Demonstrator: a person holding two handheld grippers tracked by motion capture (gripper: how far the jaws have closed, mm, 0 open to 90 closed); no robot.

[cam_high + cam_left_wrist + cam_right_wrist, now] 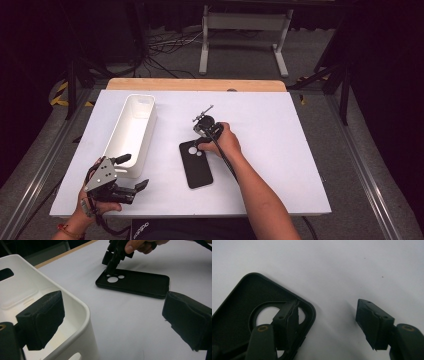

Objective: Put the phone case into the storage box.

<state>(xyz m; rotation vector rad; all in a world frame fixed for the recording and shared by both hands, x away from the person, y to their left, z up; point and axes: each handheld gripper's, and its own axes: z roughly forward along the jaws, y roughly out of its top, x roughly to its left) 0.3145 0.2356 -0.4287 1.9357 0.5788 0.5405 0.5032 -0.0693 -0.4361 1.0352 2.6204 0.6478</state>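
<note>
A black phone case point(196, 164) lies hollow side up on the white table, its camera cutouts at the far end. My right gripper point(197, 145) points down at that end. In the right gripper view the right gripper point(325, 308) is open: one jaw stands inside the phone case point(234, 312) by the round cutout, the other over bare table outside the corner, clear of the rim. My left gripper point(134, 172) rests open at the near left, nothing between its jaws. From the left gripper view point(112, 310) one jaw sits over the white bin point(75, 305) and the phone case point(140, 283) lies ahead.
The long white bin point(147, 140) stands empty on the left half of the table point(280, 150). A wooden strip point(195, 84) runs along the far edge. Beyond it, a white stand point(245, 30) and cables lie on the floor.
</note>
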